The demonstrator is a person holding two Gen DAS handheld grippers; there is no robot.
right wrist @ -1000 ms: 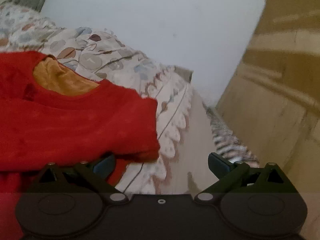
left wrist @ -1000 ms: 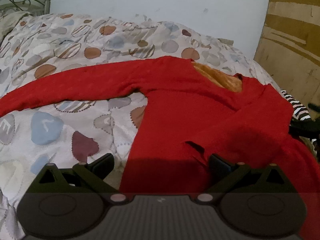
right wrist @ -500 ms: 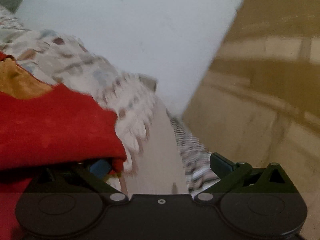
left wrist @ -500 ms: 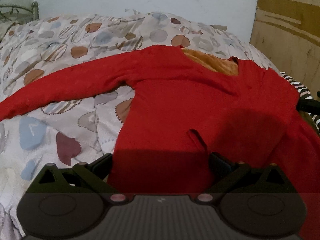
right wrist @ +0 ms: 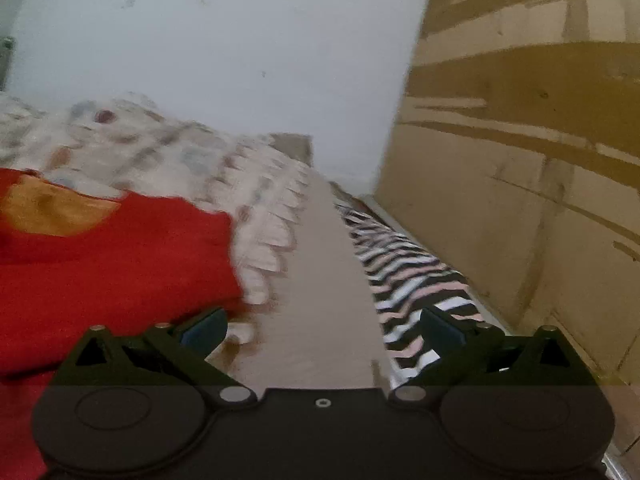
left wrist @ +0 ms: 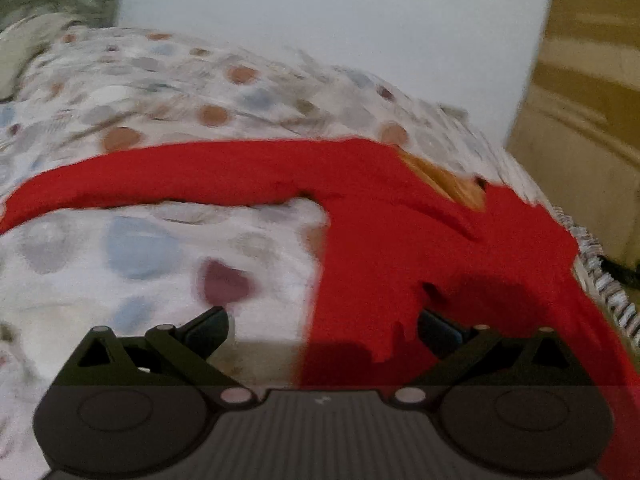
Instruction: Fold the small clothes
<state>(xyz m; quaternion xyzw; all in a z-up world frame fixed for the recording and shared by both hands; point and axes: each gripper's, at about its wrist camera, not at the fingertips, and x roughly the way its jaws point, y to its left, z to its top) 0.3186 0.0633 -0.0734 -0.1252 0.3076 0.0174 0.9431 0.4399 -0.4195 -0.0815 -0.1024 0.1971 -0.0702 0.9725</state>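
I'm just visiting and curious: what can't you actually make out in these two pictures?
- Red sweater: left wrist view, its hem is hidden behind the left hand-held gripper; the far sleeve end runs off the left edge.
- Quilt: print smeared by motion blur.
- Striped cloth: right wrist view, near end hidden behind the right hand-held gripper; what it is cannot be told.

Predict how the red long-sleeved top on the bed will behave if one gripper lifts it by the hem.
The red top will probably sag and drape: it already follows the quilt and creases at the armpit. The outstretched sleeve will likely trail behind. It looks light, though thickness is unclear through blur.
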